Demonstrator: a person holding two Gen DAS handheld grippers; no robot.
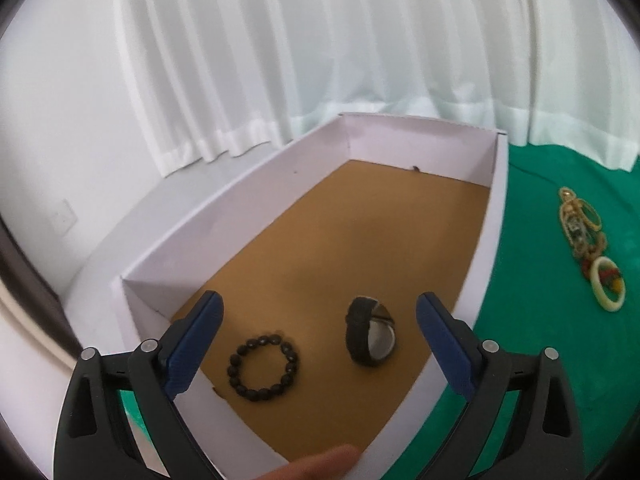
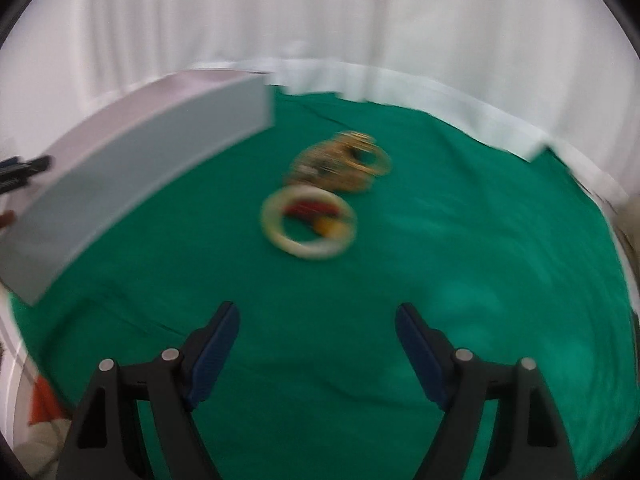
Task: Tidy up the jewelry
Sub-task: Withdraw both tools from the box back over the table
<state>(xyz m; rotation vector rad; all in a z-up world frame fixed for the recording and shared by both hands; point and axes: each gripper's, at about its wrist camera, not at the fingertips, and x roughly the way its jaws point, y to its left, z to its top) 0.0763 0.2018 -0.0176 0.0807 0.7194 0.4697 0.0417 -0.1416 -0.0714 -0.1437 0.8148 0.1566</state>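
A white box (image 1: 248, 204) with a brown floor holds a black bead bracelet (image 1: 262, 366) and a black watch (image 1: 370, 332). My left gripper (image 1: 320, 308) is open and empty above the box's near end. On the green cloth lie a cream bangle (image 1: 608, 284) and a heap of gold jewelry (image 1: 578, 220). In the blurred right wrist view the cream bangle (image 2: 308, 220) and gold heap (image 2: 344, 164) lie ahead of my open, empty right gripper (image 2: 318, 320). The box's outer wall (image 2: 132, 172) stands at the left.
White curtains (image 1: 320, 48) hang behind the table. The green cloth (image 2: 440, 280) covers the table to the right of the box. A fingertip (image 1: 316, 466) shows at the bottom edge of the left wrist view.
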